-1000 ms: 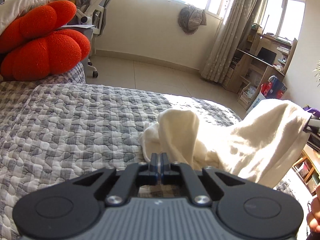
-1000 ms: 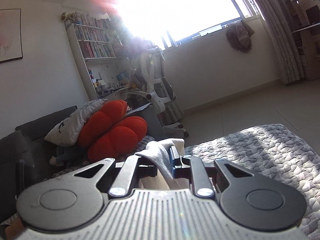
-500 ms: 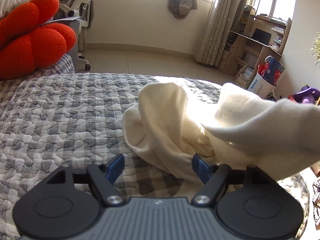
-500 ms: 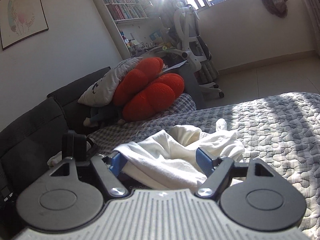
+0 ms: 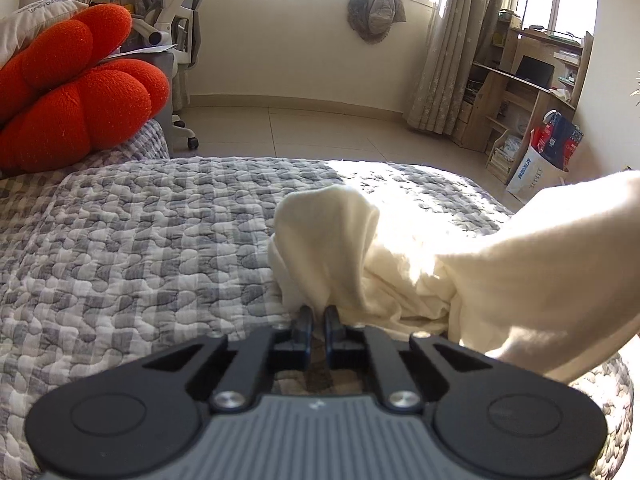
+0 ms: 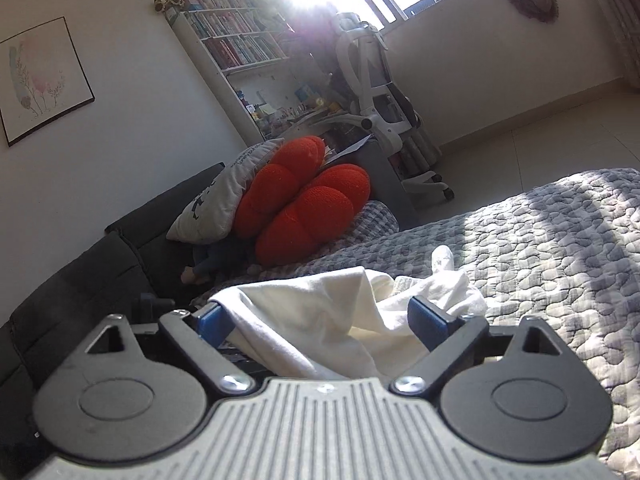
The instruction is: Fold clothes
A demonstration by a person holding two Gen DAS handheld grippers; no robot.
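A cream garment [image 5: 400, 264] lies bunched on the grey checked quilt [image 5: 140, 240]. My left gripper [image 5: 319, 326] is shut on a fold of the garment, which rises in a peak just ahead of its fingers. One part of the cloth lifts off to the right edge of the left wrist view. In the right wrist view the same garment [image 6: 320, 320] lies draped between the blue pads of my right gripper [image 6: 320, 318], whose jaws stand wide open around it.
A red lobed cushion [image 5: 76, 92] and a white pillow [image 6: 216, 196] sit at the quilt's left end against a dark sofa [image 6: 80, 280]. Beyond the quilt is tiled floor, a white office chair [image 6: 372, 80], bookshelves and a wooden desk [image 5: 520, 80].
My left gripper, open half a second ago, has closed on a fold of the garment. My right gripper let go of the cloth earlier and stays open, with the garment lying across it.
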